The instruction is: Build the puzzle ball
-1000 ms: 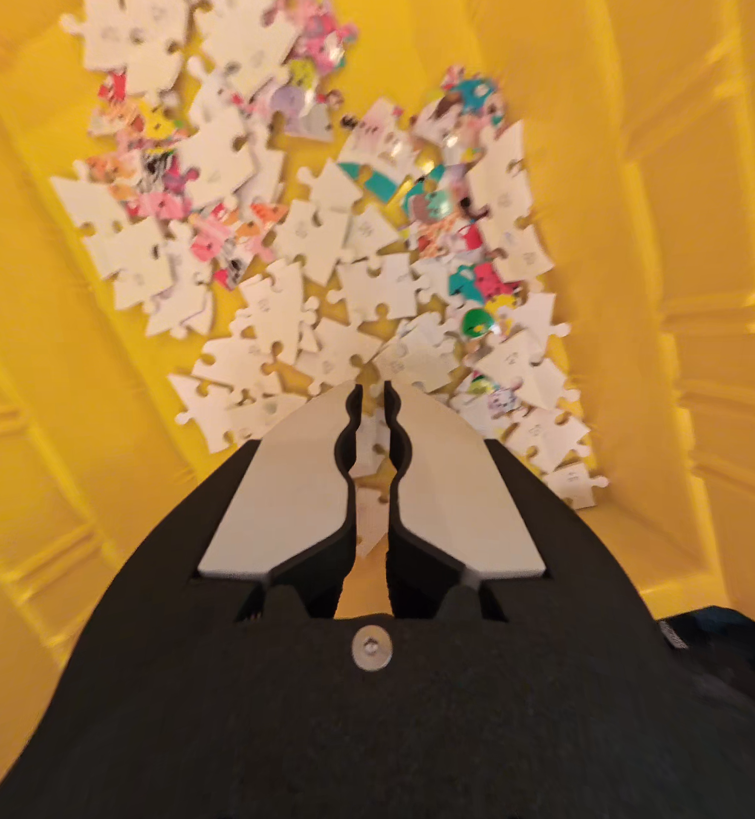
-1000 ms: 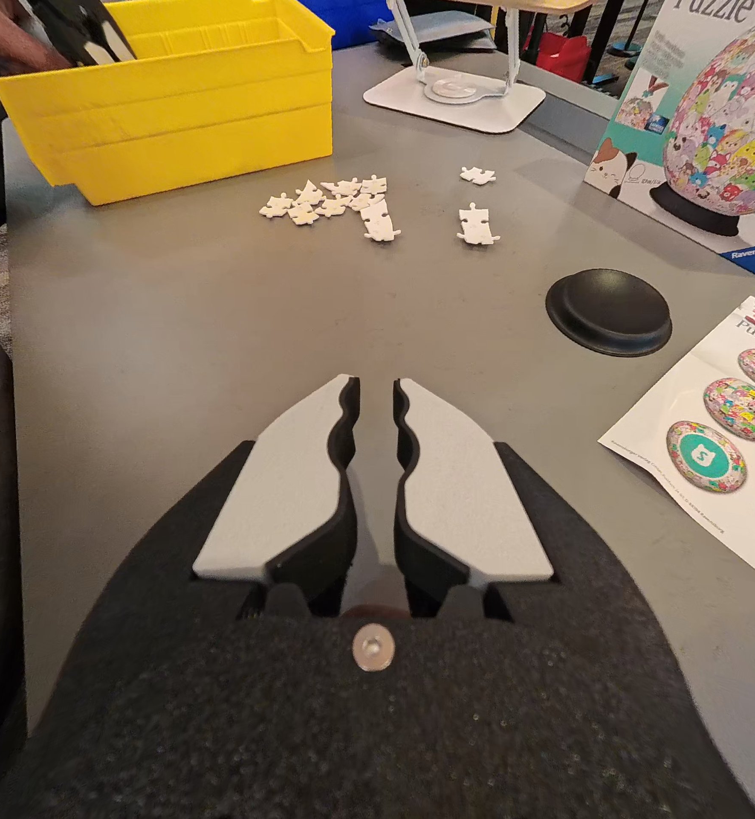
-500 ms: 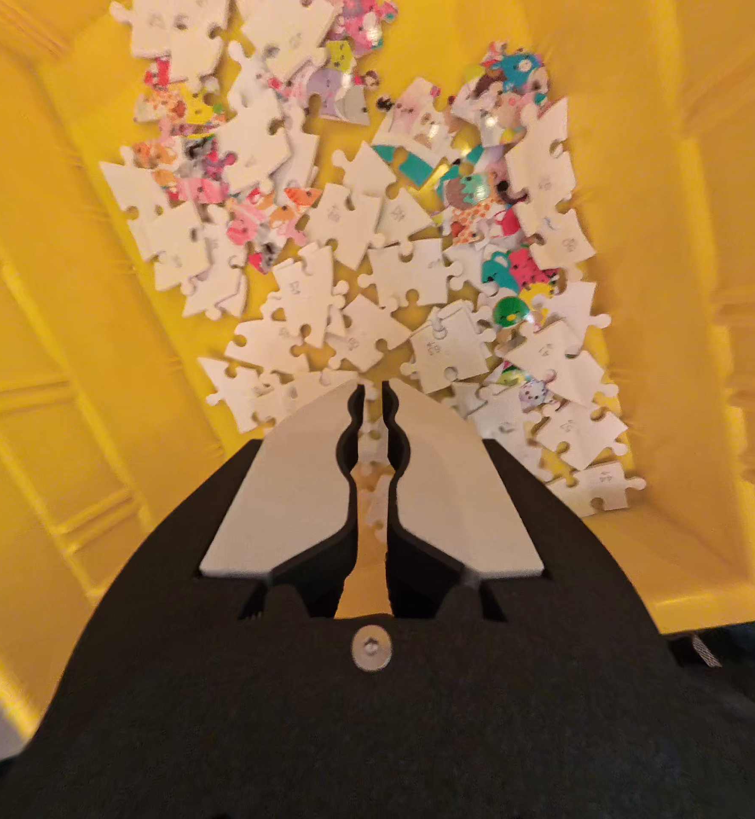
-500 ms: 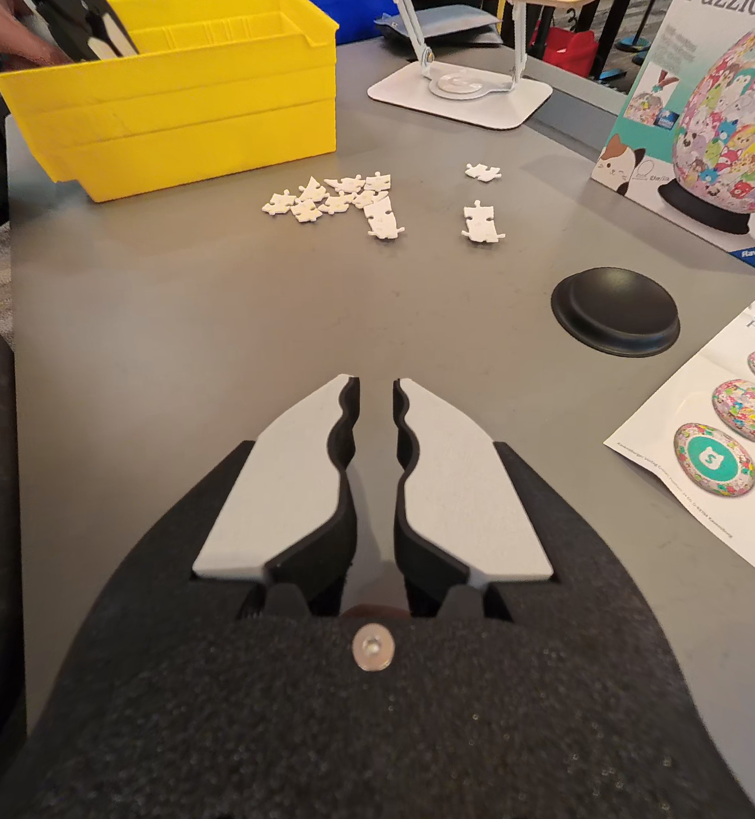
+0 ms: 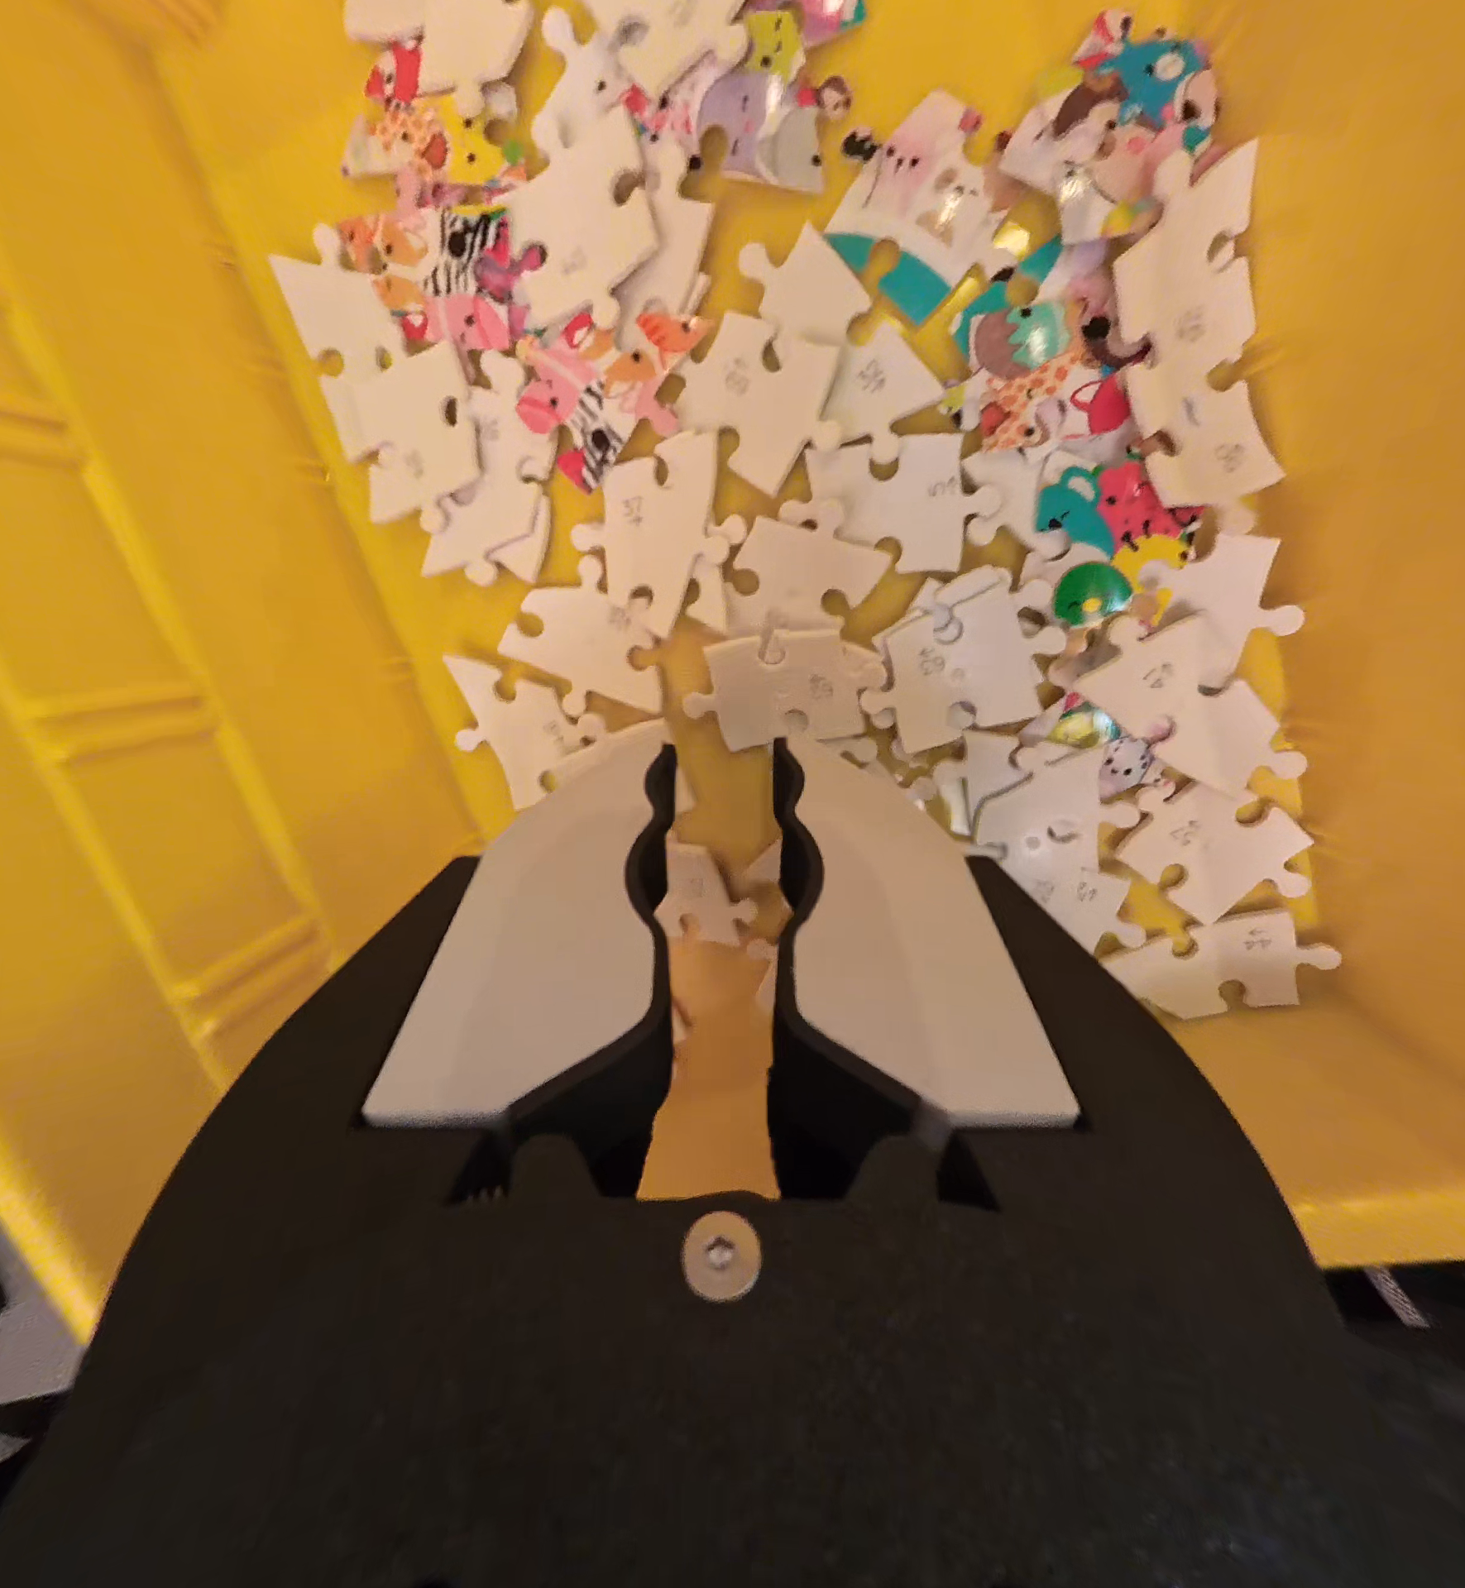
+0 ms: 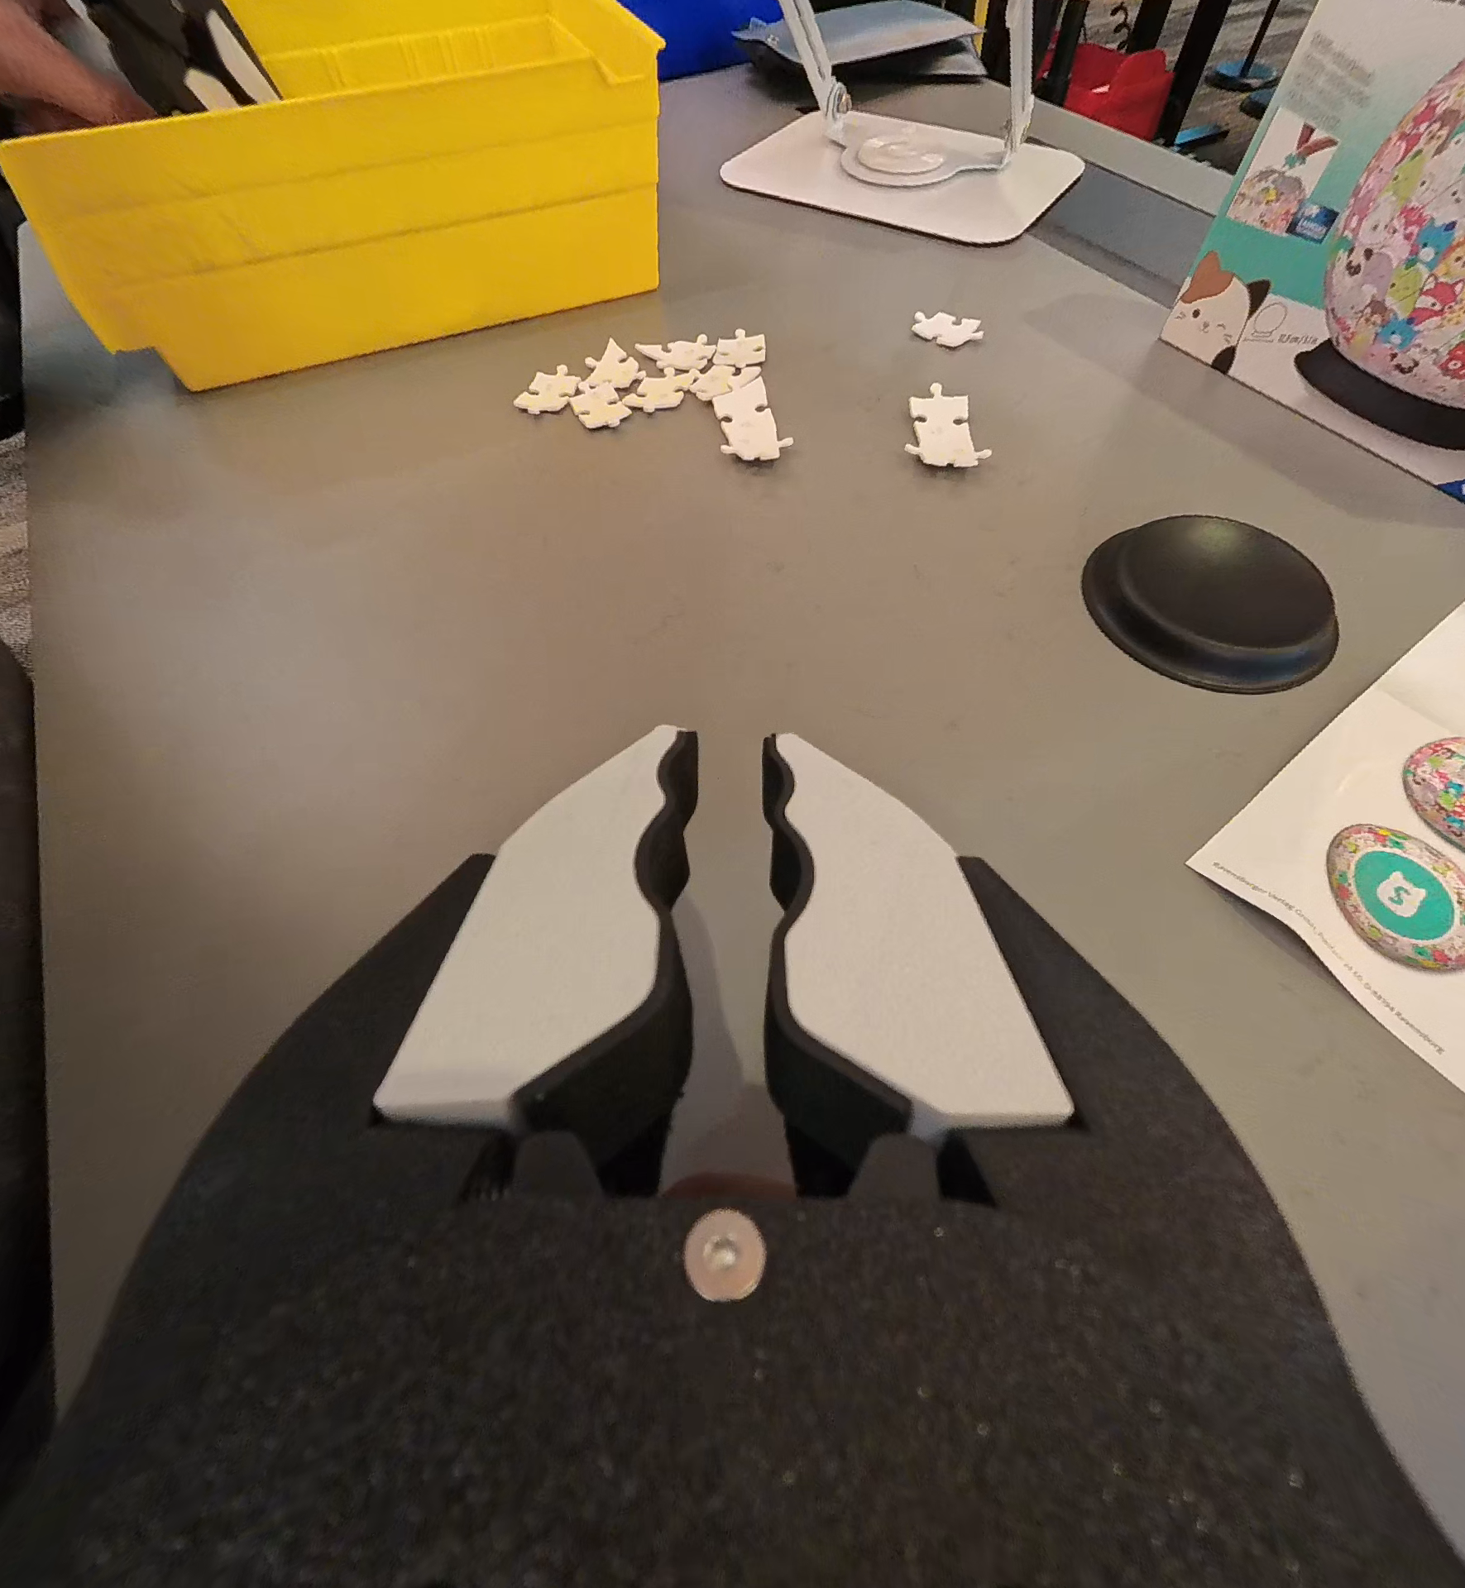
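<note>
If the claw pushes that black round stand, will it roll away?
Probably not. The stand is low and wide and sits flat on the table, so it should slide, not roll or tip. It looks like smooth plastic, so likely light.

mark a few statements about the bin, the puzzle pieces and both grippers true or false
1. The left gripper points into the yellow plastic bin of loose puzzle pieces. True.
2. The right gripper clamps a puzzle piece. False: its jaws stand slightly apart and empty above the grey table.
3. The round black stand carries a finished ball. False: it is bare.
4. A cluster of white pieces lies on the table near the bin. True.
</note>
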Demonstrator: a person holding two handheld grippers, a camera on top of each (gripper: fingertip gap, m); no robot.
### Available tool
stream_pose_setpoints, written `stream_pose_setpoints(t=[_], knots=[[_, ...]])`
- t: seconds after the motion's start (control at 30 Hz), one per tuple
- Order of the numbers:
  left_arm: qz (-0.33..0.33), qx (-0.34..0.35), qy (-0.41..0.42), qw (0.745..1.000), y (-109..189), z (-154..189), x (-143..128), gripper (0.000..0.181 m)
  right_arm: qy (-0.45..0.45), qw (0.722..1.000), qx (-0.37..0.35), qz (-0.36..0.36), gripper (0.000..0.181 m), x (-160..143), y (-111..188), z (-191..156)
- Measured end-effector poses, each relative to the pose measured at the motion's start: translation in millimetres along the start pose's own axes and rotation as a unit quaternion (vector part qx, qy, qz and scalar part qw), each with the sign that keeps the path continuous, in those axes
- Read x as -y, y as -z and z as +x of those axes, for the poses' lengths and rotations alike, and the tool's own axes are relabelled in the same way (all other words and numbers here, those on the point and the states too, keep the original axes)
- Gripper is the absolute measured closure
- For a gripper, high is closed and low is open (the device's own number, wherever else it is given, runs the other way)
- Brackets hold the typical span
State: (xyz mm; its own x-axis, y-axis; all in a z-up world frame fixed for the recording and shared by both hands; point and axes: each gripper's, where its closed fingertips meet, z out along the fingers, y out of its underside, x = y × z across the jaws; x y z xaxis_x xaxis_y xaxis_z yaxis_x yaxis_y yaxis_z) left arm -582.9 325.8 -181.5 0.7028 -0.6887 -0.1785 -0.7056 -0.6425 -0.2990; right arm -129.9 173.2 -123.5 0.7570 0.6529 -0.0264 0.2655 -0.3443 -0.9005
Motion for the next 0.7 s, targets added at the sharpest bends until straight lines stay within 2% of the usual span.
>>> stream_pose_setpoints(t=[0.13,0.27,0.43,0.57,0.7], knots=[[-0.005,-0.021,-0.015,1.0,0.2,7.8,-10.3,0.147,0.0,1.0,0.002,-0.003,0.167,-1.4,-0.9,-0.2],[0.007,-0.029,-0.03,0.999,-0.9,13.2,-3.7,0.136,-0.001,1.0,0.004,-0.002,0.167,-1.3,-1.2,-1.2],[0.009,-0.059,-0.024,0.998,-3.0,19.6,2.0,0.152,0.001,1.0,0.002,-0.003,0.167,-0.6,-0.4,-1.7],[0.004,-0.024,-0.025,0.999,4.4,6.8,-4.6,0.153,-0.001,1.0,0.002,0.001,0.167,0.7,0.2,-1.0],[0.023,0.01,0.002,1.0,31.5,-12.7,-7.6,0.153,0.001,1.0,0.004,-0.003,0.167,-0.7,-1.5,-2.4]])
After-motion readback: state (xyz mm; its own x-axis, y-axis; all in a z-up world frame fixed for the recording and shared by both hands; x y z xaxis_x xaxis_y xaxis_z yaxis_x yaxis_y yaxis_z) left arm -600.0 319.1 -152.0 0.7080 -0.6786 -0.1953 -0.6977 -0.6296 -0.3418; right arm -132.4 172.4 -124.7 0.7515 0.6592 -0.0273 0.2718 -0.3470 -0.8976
